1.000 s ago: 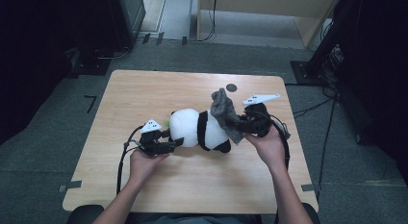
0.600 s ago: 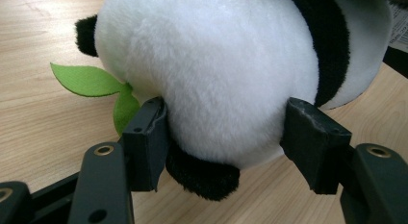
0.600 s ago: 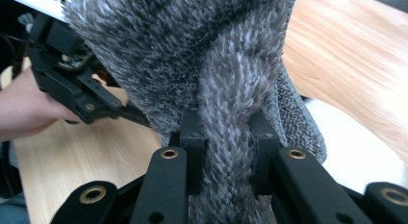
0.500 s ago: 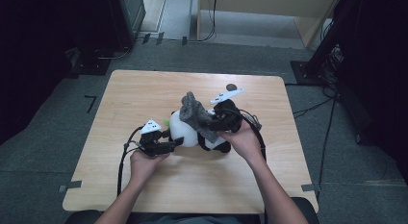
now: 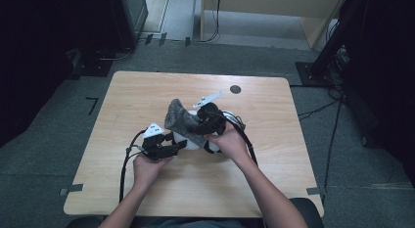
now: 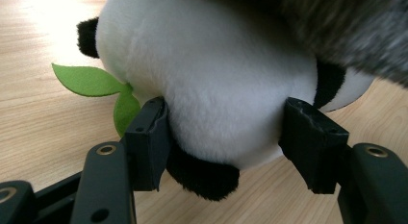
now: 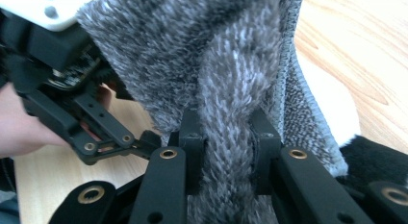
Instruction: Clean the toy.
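Cloth [image 7: 226,89], clamped in the right gripper [image 7: 225,152], hangs directly above the toy panda [image 6: 216,84], which the left gripper [image 6: 226,137] grips by its head.

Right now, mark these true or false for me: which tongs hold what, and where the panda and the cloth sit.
1. The right tongs pinch the grey fuzzy cloth. True.
2. The left tongs straddle the plush panda. True.
3. The panda hangs in the air above the table. False: it lies on the wood.
4. The cloth lies flat on the floor. False: it is held up over the panda.
5. A green felt leaf sticks out beside the panda. True.
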The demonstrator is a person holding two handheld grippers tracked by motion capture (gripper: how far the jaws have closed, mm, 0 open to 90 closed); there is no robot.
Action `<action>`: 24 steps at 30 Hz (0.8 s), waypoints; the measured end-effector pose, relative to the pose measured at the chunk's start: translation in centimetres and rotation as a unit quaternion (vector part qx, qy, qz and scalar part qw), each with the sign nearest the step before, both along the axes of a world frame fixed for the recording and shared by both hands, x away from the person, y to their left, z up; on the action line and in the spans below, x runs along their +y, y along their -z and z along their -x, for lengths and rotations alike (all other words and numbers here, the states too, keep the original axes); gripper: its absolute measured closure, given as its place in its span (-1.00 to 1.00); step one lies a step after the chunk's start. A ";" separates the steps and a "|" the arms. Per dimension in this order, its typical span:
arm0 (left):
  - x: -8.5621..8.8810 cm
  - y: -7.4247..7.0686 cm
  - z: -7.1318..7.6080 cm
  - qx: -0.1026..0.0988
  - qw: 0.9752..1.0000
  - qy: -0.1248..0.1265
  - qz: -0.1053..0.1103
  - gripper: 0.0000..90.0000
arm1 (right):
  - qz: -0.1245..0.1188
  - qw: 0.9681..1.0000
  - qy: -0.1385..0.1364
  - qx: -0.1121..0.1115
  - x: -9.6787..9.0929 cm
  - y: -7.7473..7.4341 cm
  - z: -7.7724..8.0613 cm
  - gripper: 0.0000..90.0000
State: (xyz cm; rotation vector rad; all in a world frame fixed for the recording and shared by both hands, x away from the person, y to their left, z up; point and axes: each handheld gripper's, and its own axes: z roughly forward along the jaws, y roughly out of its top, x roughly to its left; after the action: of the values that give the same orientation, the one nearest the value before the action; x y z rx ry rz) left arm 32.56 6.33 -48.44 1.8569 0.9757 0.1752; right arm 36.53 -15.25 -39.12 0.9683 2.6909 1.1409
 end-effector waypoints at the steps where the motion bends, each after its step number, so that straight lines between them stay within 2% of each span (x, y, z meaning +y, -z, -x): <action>1: 0.0 0.0 0.0 0.000 1.000 0.000 -0.001 -0.16 | 0.002 1.000 0.000 0.000 0.1 0.1 0.0 0.64; 7: 0.0 0.0 0.0 0.000 1.000 0.001 -0.002 -0.16 | -0.010 1.000 0.005 0.007 -0.6 0.7 -0.1 0.63; 13: 0.0 0.0 0.0 0.004 1.000 0.001 -0.006 -0.14 | -0.002 1.000 0.017 0.004 -1.9 0.4 0.1 0.62; 24: 0.0 -0.1 -0.1 0.010 1.000 0.001 -0.007 -0.13 | -0.003 0.999 0.042 0.002 -5.0 -0.6 0.5 0.63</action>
State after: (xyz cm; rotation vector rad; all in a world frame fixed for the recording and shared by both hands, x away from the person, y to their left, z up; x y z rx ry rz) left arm 32.66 6.31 -48.29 1.8765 0.9872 0.1637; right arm 36.05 -20.29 -38.49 1.0740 2.6237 1.1334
